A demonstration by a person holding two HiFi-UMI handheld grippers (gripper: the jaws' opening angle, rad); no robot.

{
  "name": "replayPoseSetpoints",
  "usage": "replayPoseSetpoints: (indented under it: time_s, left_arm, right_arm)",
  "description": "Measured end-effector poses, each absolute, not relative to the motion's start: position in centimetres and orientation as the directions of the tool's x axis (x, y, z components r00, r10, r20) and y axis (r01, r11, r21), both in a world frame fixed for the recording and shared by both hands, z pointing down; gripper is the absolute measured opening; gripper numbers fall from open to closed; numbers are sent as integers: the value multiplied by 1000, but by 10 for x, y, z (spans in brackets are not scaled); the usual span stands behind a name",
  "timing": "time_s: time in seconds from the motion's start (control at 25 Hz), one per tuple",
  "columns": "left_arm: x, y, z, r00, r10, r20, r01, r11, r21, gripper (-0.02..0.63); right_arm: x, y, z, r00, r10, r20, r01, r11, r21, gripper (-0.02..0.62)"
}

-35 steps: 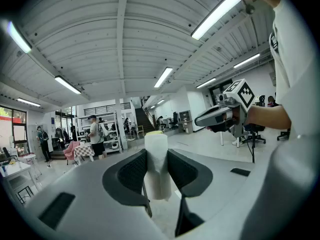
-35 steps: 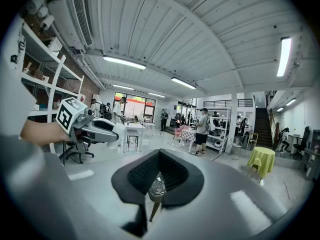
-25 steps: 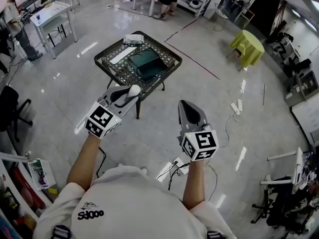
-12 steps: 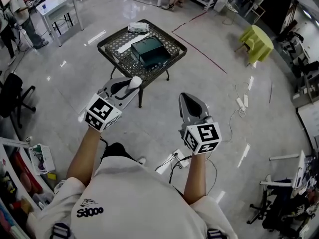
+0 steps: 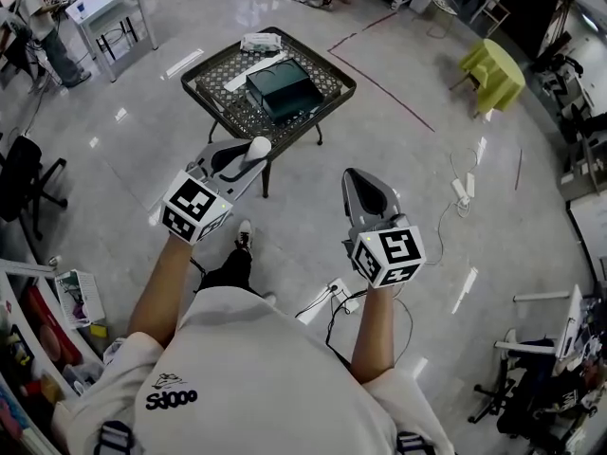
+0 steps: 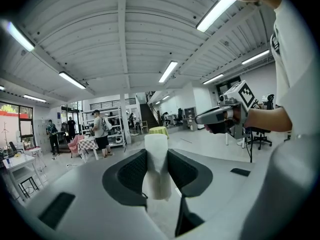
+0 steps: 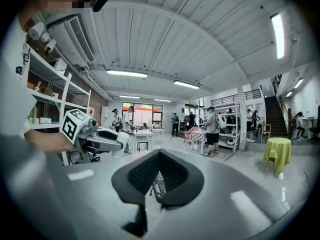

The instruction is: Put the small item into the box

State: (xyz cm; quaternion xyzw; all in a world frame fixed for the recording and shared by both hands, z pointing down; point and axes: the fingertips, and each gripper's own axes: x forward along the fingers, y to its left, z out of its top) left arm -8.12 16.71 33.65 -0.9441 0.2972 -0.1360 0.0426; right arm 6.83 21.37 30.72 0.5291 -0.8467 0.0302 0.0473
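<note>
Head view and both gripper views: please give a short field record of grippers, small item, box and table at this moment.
left gripper: shut on the white cylindrical item, which stands up between the jaws
right gripper: jaws together, nothing between them
box: dark green box, on the mesh table
also on table: flat white strip, white packet
item versus box: apart; both grippers held over the floor, short of the table
task stage: item not yet in the box

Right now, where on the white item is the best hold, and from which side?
Mid-body, pads on opposite flanks, as the left gripper holds it: the white item is a slim round column, so pads seat squarely and its free end sticks out past the jaws, ready for the green box.
</note>
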Motion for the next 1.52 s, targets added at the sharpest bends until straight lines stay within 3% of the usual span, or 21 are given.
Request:
replayPoseSetpoints:
  time_s: [1.52]
  left_arm:
    - [-33, -119, 379, 844, -447, 296, -444, -892, -81, 127]
  right_arm:
    - [102, -52, 331, -323, -924, 207, -945, 328, -8, 9]
